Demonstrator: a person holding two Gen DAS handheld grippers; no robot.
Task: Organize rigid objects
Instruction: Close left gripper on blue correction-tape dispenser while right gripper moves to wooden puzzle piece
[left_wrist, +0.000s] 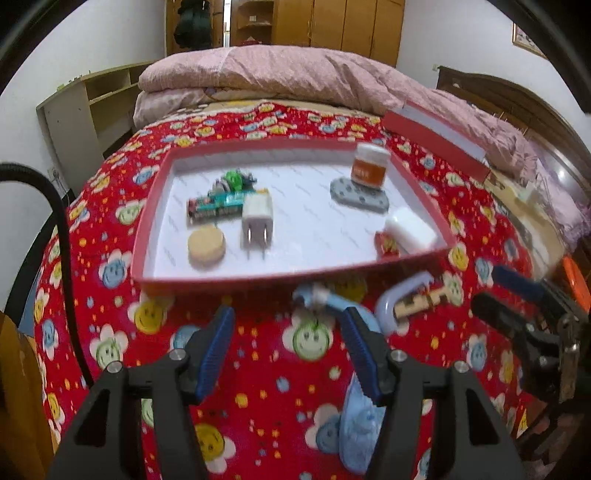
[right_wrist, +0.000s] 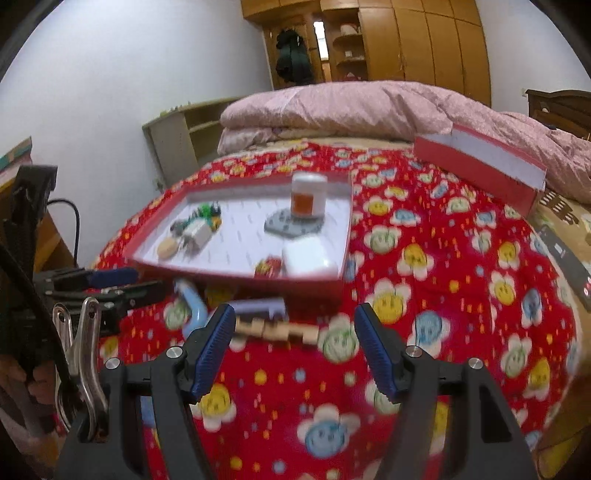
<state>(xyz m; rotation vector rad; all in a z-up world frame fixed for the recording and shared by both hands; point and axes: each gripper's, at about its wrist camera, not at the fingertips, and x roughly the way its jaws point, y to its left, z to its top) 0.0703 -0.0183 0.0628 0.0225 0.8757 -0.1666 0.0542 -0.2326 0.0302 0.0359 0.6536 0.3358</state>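
Both tongs stood spread and empty: the left tongs (left_wrist: 291, 350) at lower centre of the left view, the right tongs (right_wrist: 295, 347) likewise in the right view. The shallow red cardboard tray (left_wrist: 295, 275) on the bed already held a white plug adapter (left_wrist: 258, 218) and an orange jar (left_wrist: 369, 168). Below it lay a pale blue plastic toothbrush (left_wrist: 334, 301) and a notched wooden block (right_wrist: 280, 330); the collecting step seemed under way, and next would be pinching one.

Ahead of my left gripper (left_wrist: 290, 354), motion blur smears the jar (left_wrist: 370, 166) label beyond reading. My right gripper (right_wrist: 295, 354) sees the wooden block (right_wrist: 280, 330) blurred, its left end hidden behind my fingertip (right_wrist: 218, 347).
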